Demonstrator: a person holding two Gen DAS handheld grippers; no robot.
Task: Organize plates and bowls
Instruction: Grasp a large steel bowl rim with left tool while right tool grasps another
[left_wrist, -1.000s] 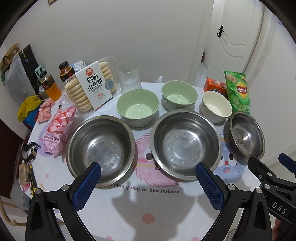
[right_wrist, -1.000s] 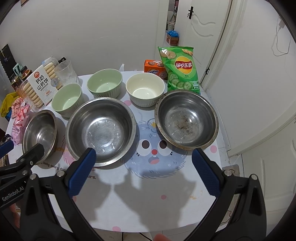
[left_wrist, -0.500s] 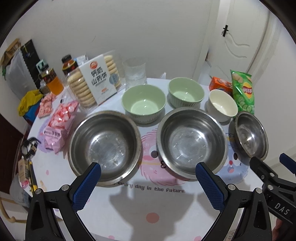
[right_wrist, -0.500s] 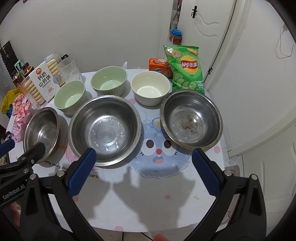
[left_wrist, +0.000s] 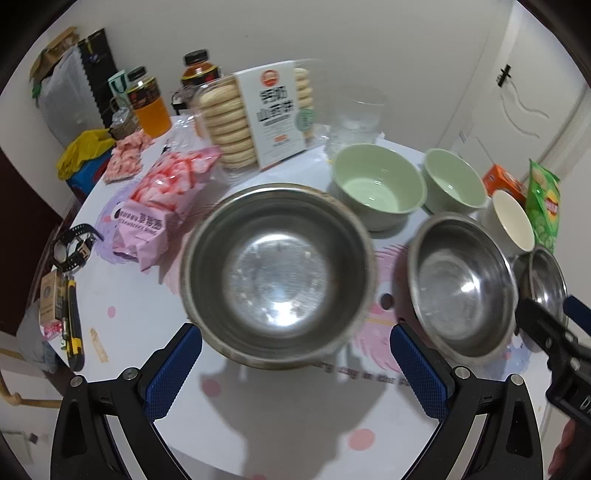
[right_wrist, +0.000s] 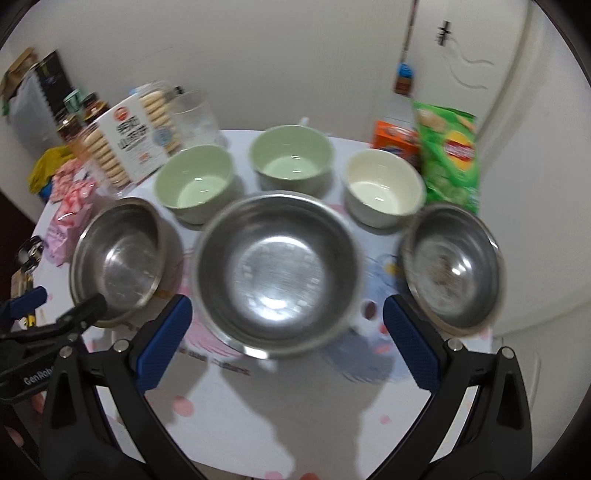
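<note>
Both tools, left (left_wrist: 295, 362) and right (right_wrist: 286, 341), gape empty; steel bowls (right_wrist: 277, 271) sit mouth-up in a sideways row.

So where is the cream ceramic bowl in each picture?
Left wrist view: cream ceramic bowl at the far right, in front of the green chip bag.
Right wrist view: cream ceramic bowl right of centre, back row.
Shared landmark: the green chip bag beside it.
</note>
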